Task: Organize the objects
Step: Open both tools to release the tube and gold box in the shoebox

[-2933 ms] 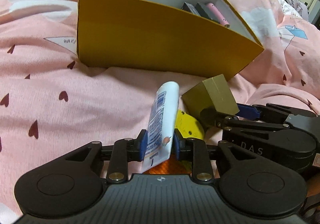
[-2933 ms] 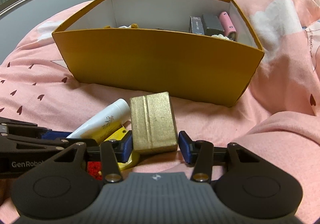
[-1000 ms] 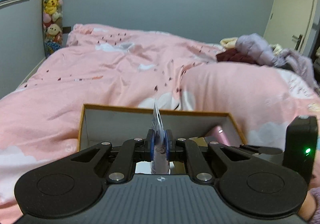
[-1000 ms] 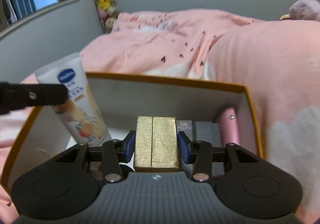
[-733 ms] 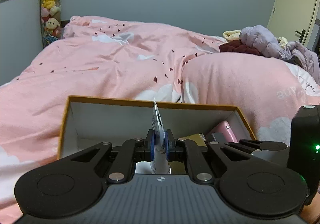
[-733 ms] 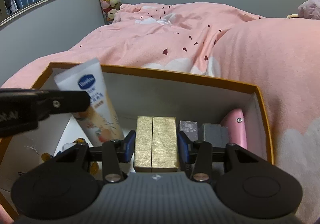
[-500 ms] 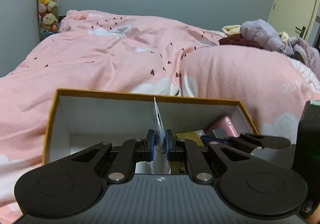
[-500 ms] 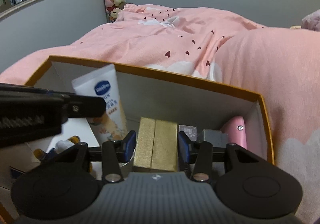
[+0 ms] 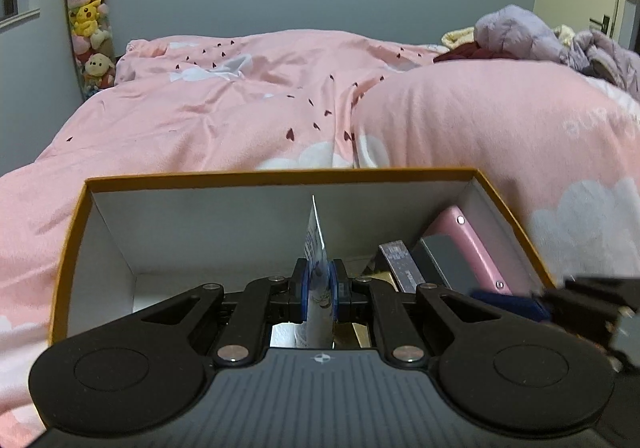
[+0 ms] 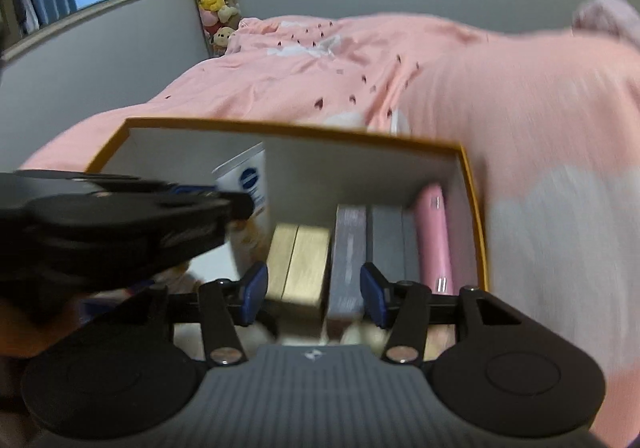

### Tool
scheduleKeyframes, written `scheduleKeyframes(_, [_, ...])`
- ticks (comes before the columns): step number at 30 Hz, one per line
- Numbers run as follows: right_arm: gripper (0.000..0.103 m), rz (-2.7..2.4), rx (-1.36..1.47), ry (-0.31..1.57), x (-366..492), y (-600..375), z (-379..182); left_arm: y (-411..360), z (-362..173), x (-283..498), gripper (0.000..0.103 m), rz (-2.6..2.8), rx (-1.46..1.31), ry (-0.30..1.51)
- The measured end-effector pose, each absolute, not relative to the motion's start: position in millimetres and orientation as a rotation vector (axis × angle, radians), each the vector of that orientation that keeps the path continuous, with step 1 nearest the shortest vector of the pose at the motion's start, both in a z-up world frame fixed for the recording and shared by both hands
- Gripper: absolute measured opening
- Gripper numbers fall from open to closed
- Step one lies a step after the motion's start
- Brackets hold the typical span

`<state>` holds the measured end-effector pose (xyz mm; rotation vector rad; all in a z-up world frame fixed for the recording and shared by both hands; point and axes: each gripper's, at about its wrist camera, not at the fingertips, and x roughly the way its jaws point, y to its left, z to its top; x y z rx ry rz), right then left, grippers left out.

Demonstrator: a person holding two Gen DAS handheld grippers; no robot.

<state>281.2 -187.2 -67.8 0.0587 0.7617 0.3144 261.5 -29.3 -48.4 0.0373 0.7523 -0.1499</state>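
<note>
My left gripper [image 9: 319, 294] is shut on a white lotion tube [image 9: 316, 248], held upright inside the yellow box [image 9: 280, 175]. The tube also shows in the right wrist view [image 10: 248, 183], behind the left gripper's finger. My right gripper [image 10: 312, 292] is open over the box [image 10: 280, 127]. The gold box [image 10: 298, 264] lies below it, next to a grey box [image 10: 348, 252], loose between the spread pads. The right gripper's finger shows in the left wrist view at the right edge.
Inside the box at the right lie two grey boxes [image 9: 400, 264] and a pink case [image 9: 476, 244]. The box sits on a pink heart-print duvet [image 9: 240, 107]. Purple clothes [image 9: 540, 35] lie at the far right. Plush toys [image 9: 88, 31] hang in the corner.
My right gripper has opened and let go of the gold box, which now rests in the box beside the grey ones. My left gripper has lowered the tube further inside.
</note>
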Motion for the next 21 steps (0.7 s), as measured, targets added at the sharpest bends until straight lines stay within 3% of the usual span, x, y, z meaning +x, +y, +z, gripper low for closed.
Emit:
scheduleKeyframes(13, [0.053,0.269,0.181,0.777,246.5,-210.4,-76.7,-32.1,-26.0,240.1,0.011,-0.151,0.046,0.78])
scheduleKeyframes(21, [0.053,0.253,0.222,0.775,242.3,-214.9,-82.0,-15.3,-43.5,251.1,0.011,-0.15,-0.009,0.855])
